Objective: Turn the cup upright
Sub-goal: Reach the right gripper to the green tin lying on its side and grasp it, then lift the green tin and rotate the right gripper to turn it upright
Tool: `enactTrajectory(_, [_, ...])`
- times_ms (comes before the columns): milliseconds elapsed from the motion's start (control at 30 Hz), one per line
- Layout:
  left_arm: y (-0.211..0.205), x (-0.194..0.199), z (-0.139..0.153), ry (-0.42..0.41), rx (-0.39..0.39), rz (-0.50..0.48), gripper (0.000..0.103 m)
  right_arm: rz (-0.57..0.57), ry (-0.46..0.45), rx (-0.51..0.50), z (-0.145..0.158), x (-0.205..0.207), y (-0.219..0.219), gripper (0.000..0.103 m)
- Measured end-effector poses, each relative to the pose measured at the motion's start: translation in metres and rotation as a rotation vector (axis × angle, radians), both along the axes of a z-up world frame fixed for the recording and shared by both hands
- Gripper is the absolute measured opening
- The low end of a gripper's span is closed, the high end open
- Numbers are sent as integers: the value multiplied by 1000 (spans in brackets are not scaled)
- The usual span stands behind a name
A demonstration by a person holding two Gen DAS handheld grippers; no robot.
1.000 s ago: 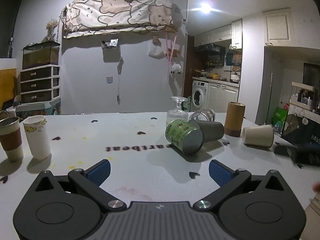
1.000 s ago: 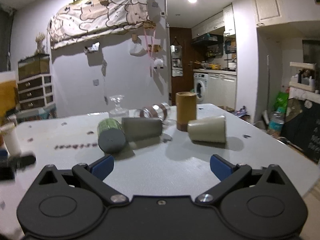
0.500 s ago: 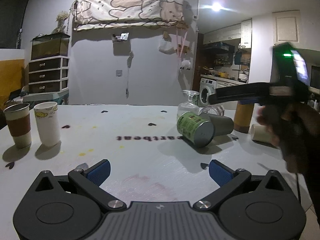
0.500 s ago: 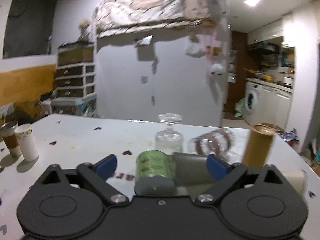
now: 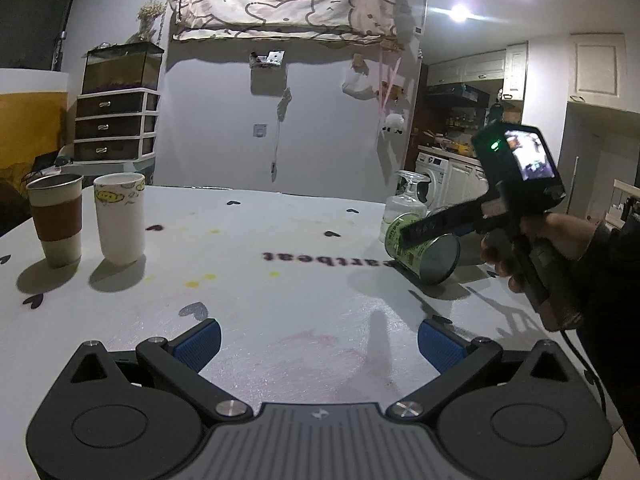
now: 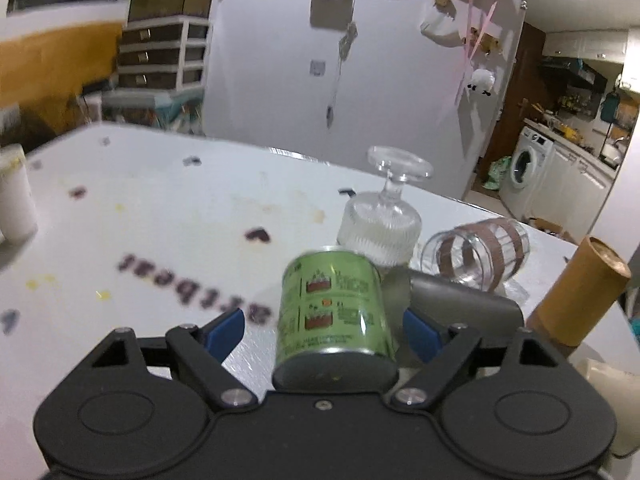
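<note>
A green printed cup (image 6: 334,316) lies on its side on the white table (image 6: 168,216), its base toward my right gripper. My right gripper (image 6: 322,332) is open, with its blue fingers on either side of the cup and not closed on it. The cup also shows in the left wrist view (image 5: 424,252), partly behind the right gripper's finger. My left gripper (image 5: 318,342) is open and empty, low over the near part of the table (image 5: 280,312).
A grey cup (image 6: 460,304) and a brown-striped glass (image 6: 480,254) lie on their sides behind the green cup. An upside-down stemmed glass (image 6: 384,220) and a brown tube (image 6: 576,292) stand nearby. Two upright cups (image 5: 56,220) (image 5: 120,216) stand at the left.
My right gripper has moved forward and down to the green cup, which now sits between its open fingers. My left gripper has shifted a little and stays open.
</note>
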State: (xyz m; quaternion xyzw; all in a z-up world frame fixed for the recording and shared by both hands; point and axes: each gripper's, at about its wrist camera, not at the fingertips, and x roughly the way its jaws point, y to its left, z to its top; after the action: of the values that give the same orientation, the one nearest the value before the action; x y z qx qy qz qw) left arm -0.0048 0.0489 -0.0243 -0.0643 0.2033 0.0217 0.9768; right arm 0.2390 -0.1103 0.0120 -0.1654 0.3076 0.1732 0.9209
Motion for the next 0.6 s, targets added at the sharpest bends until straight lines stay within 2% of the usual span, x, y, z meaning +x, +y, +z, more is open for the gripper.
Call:
enactTrajectory(67, [0,-1,0,0,2,-4,103,1,4,-44,-6,-1,5,84])
enactTrajectory(133, [-1,-1,1,-5,4,-7,103,-3,-29,-104,-18,2,7,73])
enactTrajectory(167, [0,-1,2,-8,5,-7,103,4,-43,-114,-19,0,7,73])
enactTrajectory(333, [1,-2,3,-20,-6,3,103,35,-74,-24,-7,-24,-8,73])
enactTrajectory(600, [16,-7,11,-48,-57,40,103,226,-149,111,11,-121,-25,72])
